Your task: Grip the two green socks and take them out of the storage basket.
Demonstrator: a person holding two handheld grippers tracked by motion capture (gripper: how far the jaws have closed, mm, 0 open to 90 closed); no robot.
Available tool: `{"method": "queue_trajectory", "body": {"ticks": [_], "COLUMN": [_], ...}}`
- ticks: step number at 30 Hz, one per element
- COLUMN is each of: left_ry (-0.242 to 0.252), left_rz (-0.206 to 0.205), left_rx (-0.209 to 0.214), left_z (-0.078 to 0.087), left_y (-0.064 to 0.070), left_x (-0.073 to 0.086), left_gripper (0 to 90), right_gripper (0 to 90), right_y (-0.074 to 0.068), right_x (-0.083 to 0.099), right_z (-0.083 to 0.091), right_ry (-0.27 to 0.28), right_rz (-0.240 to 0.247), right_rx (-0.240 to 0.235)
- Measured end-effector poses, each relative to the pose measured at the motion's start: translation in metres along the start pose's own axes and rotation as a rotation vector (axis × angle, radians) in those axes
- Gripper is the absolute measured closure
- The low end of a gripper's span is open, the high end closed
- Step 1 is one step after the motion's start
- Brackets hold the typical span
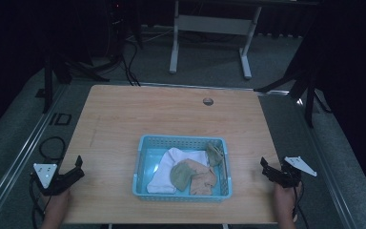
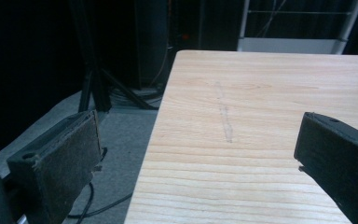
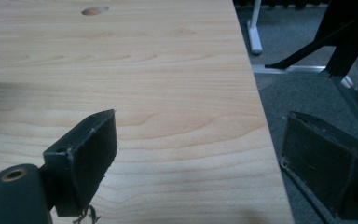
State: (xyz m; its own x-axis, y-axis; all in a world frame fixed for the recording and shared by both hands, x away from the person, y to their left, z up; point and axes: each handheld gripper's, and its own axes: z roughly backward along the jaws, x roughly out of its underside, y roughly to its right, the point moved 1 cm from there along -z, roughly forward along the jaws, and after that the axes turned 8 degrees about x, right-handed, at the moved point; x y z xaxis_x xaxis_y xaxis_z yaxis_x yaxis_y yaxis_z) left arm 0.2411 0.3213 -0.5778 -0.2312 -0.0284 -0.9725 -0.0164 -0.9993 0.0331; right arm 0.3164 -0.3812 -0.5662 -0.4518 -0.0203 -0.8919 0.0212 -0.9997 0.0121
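Note:
A light blue plastic basket (image 1: 143, 164) sits on the wooden table (image 1: 124, 114), near its front middle. Inside lie a white cloth (image 1: 171, 164), an olive green piece (image 1: 181, 174), a peach piece (image 1: 205, 181) and another olive piece (image 1: 214, 153) against the right wall. My left gripper (image 1: 80, 168) rests at the table's left front edge, open and holding nothing. My right gripper (image 1: 265, 170) is at the right front edge, also open and holding nothing. In the left gripper view the gripper (image 2: 200, 154) straddles the table's left edge. In the right gripper view the gripper (image 3: 200, 158) straddles the right edge.
A round cable hole (image 1: 208, 101) is in the table near its far edge. Behind the table stands a white desk frame (image 1: 209, 24). Black stand legs (image 1: 310, 90) and cables (image 1: 52, 143) lie on the grey floor at both sides.

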Motion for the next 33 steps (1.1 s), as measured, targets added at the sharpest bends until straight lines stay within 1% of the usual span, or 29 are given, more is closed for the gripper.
{"method": "queue_trajectory", "body": {"ticks": [3,4,6,8,12,14,16,17,19,20,21,22,23,24,25,27,28,29,31,32,33], "left_ry": [0.001,0.001,-0.001,-0.002,-0.005,-0.009,-0.01,-0.009,-0.008,-0.008,-0.009,-0.009,-0.011,-0.011,-0.012,-0.015,-0.015,-0.016,-0.014,-0.014,-0.015], "left_rz": [0.002,0.002,0.011,0.005,0.002,0.007,0.011,0.012,0.014,0.016,0.018,0.018,0.022,0.023,0.023,0.023,0.023,0.025,0.025,0.024,0.023], "left_rx": [0.007,0.007,0.007,0.011,0.021,0.028,0.032,0.034,0.039,0.043,0.047,0.047,0.051,0.053,0.055,0.058,0.058,0.063,0.066,0.067,0.069], "left_z": [0.0,0.0,0.0,0.0,0.0,0.0,0.0,0.0,0.0,0.0,0.0,0.0,0.0,0.0,0.0,0.0,0.0,0.0,0.0,0.0,0.0], "left_y": [0.0,0.0,-0.001,-0.001,0.0,-0.001,-0.001,-0.002,-0.002,-0.002,-0.002,-0.002,-0.003,-0.003,-0.003,-0.003,-0.003,-0.003,-0.003,-0.003,-0.003], "left_x": [0.0,0.0,0.0,0.0,0.0,0.0,0.0,0.0,0.0,0.0,0.0,0.0,0.0,0.0,0.0,0.0,0.0,0.0,0.0,0.0,0.0], "left_gripper": [0.7,0.7,0.7,0.7,0.7,0.7,0.7,0.7,0.7,0.7,0.7,0.7,0.7,0.7,0.7,0.7,0.7,0.7,0.7,0.7,0.7], "right_gripper": [10.4,10.4,10.4,10.4,10.4,10.5,10.4,10.4,10.4,10.4,10.4,10.4,10.4,10.4,10.4,10.3,10.3,10.5,10.5,10.5,10.5], "right_y": [0.0,0.0,0.0,-0.001,-0.001,0.001,0.003,0.004,0.005,0.005,0.005,0.005,0.004,0.003,0.002,-0.003,-0.003,-0.005,-0.011,-0.012,-0.014], "right_x": [0.0,0.0,0.0,0.001,0.0,0.0,0.002,0.003,0.004,0.005,0.005,0.005,0.004,0.004,0.003,0.003,0.003,0.003,-0.002,-0.003,-0.005], "right_z": [-0.004,-0.004,-0.005,-0.005,-0.001,0.0,0.0,0.0,0.001,0.003,0.005,0.005,0.007,0.008,0.009,0.011,0.011,0.012,0.017,0.017,0.018], "right_ry": [-0.041,-0.041,-0.078,-0.104,-0.147,-0.181,-0.22,-0.247,-0.268,-0.27,-0.273,-0.273,-0.285,-0.322,-0.349,-0.401,-0.401,-0.413,-0.462,-0.474,-0.507], "right_rz": [-0.003,-0.003,0.009,0.017,0.012,0.013,0.021,0.035,0.055,0.077,0.105,0.105,0.135,0.191,0.231,0.319,0.319,0.351,0.439,0.447,0.47], "right_rx": [-0.019,-0.019,-0.049,-0.061,-0.132,-0.151,-0.165,-0.172,-0.178,-0.167,-0.165,-0.165,-0.171,-0.197,-0.211,-0.225,-0.225,-0.235,-0.243,-0.253,-0.276]}}
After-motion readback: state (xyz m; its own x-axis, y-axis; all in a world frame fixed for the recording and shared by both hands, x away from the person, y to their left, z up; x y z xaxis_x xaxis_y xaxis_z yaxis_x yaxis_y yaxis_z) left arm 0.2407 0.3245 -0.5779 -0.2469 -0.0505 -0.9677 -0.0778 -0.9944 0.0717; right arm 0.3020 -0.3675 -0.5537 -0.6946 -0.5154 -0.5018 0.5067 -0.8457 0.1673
